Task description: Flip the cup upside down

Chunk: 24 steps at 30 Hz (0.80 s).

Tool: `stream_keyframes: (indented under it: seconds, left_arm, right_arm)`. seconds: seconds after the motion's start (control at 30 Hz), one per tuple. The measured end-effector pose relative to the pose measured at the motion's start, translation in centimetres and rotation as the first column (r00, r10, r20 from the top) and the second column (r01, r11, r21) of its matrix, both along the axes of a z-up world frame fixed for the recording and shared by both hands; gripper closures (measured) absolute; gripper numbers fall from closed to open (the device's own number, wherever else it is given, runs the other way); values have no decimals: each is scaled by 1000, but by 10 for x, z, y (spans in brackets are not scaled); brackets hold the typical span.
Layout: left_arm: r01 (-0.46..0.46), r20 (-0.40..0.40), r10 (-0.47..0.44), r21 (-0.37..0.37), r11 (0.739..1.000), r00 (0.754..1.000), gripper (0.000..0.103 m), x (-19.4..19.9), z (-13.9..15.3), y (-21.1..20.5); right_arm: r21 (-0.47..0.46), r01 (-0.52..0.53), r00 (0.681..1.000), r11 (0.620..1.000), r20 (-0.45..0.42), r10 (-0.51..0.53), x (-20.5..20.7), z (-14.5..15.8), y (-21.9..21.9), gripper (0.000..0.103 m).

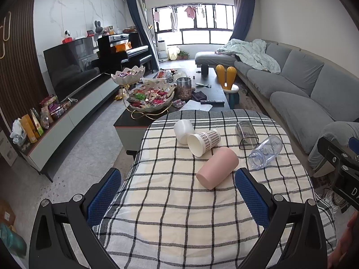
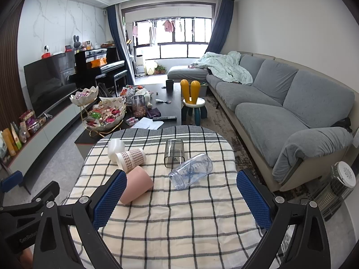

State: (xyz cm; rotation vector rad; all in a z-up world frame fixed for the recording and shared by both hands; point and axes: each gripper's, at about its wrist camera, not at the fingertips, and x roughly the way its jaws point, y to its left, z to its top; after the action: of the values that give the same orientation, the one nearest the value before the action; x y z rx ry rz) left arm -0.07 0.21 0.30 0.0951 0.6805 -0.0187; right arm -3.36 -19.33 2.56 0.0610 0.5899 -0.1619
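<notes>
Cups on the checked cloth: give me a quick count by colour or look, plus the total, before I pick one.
White cup: 1
Plaid paper cup: 1
Pink cup: 1
Smoky clear cup: 1
Clear bluish cup: 1
Total: 5, all lying on their sides on the checked cloth. Left gripper and right gripper are both open and hold nothing.

Both cameras sit just behind their tongs and look forward and slightly down across the checked surface [image 1: 179, 213] toward the window at the far end of the room. The left view stands to the left, with the pink cup [image 1: 217, 167] near its middle. The right view stands further right, so the same cup [image 2: 136, 183] sits by its left pad. Both share the surface, the clear bottle [image 1: 265, 151] [image 2: 190, 173], the sofa [image 2: 291, 103] and the TV [image 1: 71, 69].
</notes>
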Motion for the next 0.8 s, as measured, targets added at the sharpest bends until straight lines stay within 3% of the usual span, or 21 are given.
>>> stream_keyframes:
  seconds: [0.8]
  left_arm:
    - [-1, 5, 1, -4, 1000, 1000, 0, -2, 4, 3]
  right_arm:
    - [1, -1, 1000, 1000, -2, 1, 0, 0, 0, 4]
